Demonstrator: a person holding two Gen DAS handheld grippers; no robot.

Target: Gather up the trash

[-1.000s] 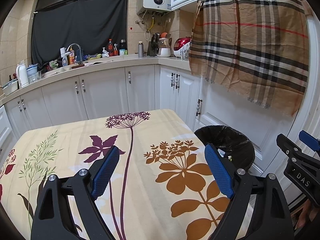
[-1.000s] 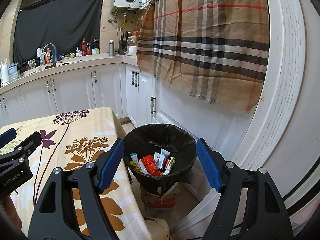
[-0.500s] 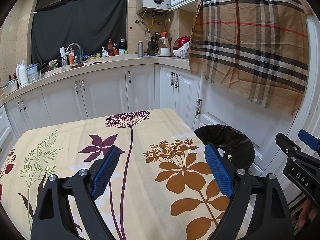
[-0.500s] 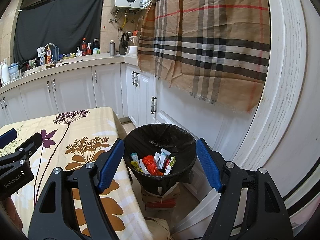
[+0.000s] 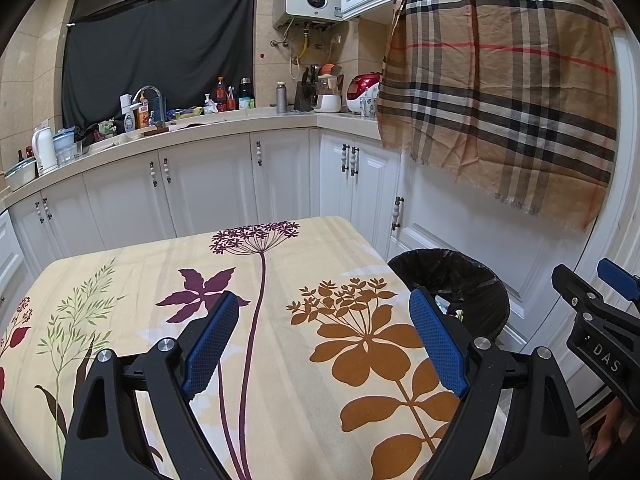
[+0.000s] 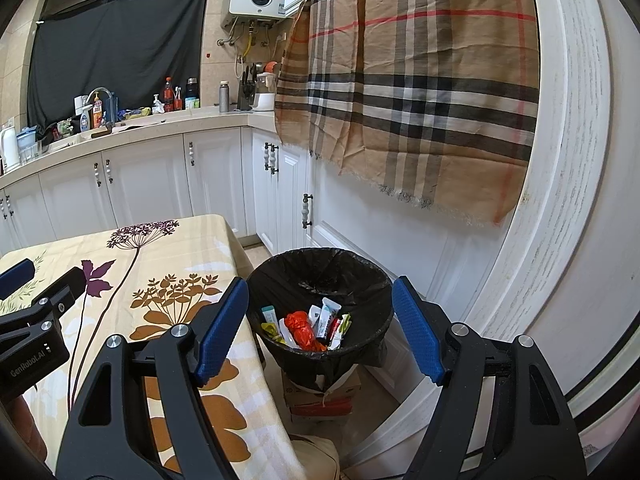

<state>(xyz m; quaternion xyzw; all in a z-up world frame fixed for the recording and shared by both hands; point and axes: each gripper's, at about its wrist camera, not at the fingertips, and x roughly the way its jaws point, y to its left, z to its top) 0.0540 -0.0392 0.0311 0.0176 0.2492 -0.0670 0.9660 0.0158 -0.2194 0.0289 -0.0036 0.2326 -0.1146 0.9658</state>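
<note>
Kitchen floor holds the bin (image 6: 320,280) at 12 o'clock, wrappers (image 6: 316,322) upright inside; my right gripper (image 6: 320,330) and left gripper (image 5: 324,336) gape empty.

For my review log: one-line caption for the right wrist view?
Open right hand-held gripper above a black-lined trash bin holding wrappers, beside the flowered table.

Even, bright indoor light fills both views, and shadows are soft. Fisheye bending curves the edges; corners go black. Focus stays sharp.

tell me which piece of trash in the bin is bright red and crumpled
The crumpled red wrapper, lying in the middle of the pile in the black-lined bin. The packets around it are flat, mostly white sachets.
</note>
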